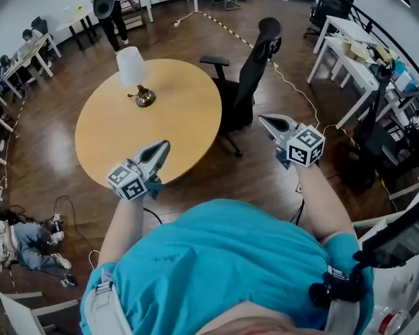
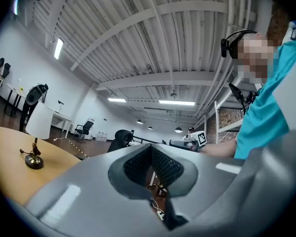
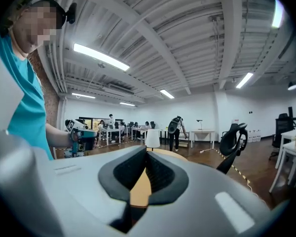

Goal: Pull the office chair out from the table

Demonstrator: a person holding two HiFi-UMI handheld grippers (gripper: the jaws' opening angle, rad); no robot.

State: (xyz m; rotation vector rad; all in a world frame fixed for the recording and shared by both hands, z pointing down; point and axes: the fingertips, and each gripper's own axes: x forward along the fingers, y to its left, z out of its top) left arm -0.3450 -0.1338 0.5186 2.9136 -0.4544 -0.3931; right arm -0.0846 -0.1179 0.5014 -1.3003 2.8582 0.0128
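Note:
The black office chair stands at the right side of the round wooden table, its seat tucked toward the edge. It also shows far off as the chair and the chair. My left gripper hovers shut and empty over the table's near edge. My right gripper is shut and empty too, in the air just right of the chair's base and apart from it. In the left gripper view my left gripper has its jaws together. In the right gripper view my right gripper does too.
A lamp with a white shade stands on the table. Desks and other chairs ring the room. A person stands at the back, another is on the floor at left. A cable runs across the floor behind the chair.

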